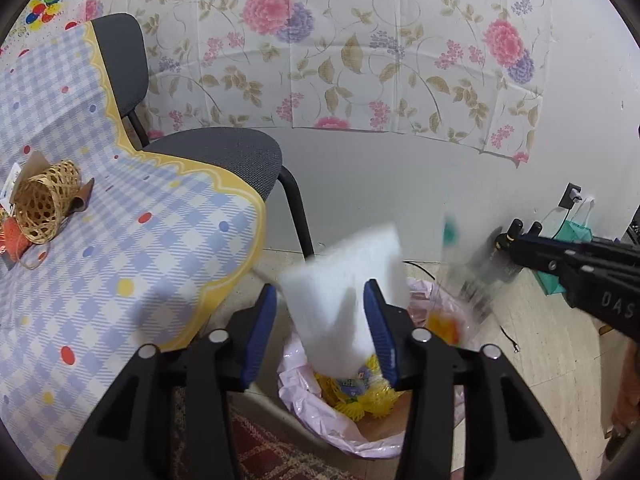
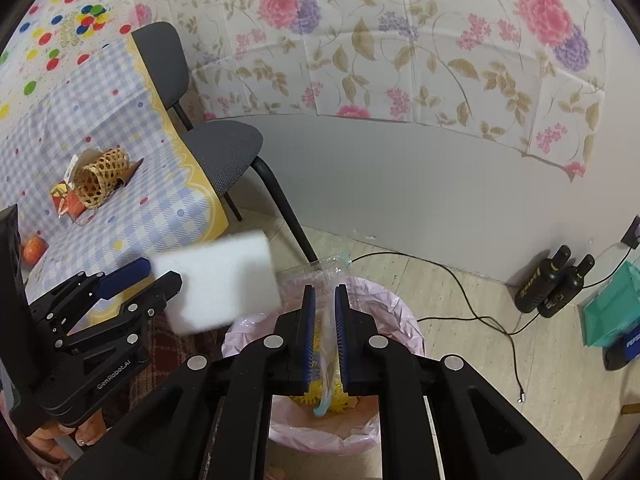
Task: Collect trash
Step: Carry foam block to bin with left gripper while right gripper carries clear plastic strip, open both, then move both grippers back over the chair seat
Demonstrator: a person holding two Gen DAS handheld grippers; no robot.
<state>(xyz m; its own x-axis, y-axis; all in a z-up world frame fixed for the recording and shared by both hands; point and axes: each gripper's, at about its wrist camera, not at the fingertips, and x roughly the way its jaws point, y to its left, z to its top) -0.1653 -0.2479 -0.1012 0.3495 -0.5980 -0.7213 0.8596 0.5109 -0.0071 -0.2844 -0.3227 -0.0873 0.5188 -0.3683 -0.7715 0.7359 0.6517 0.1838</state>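
My left gripper (image 1: 322, 300) is over a trash bin lined with a pink bag (image 1: 296, 384). A white foam block (image 1: 346, 300) sits blurred between its blue pads, which stand apart around it; it also shows in the right wrist view (image 2: 218, 284) at the left gripper's tips (image 2: 160, 272). My right gripper (image 2: 325, 292) is shut on a clear plastic wrapper (image 2: 326, 332) above the bin (image 2: 400, 312). In the left view the wrapper (image 1: 464, 276) hangs blurred at the right gripper (image 1: 508, 236). Yellow trash (image 1: 372, 400) lies in the bin.
A table with a checked cloth (image 1: 120, 264) stands left, bearing a tipped wicker basket (image 1: 44, 208) and wrappers (image 2: 66, 200). A grey chair (image 1: 216, 156) is behind it. Two dark bottles (image 2: 552, 288), a teal bag (image 2: 612, 308) and a cable (image 2: 472, 292) are on the floor right.
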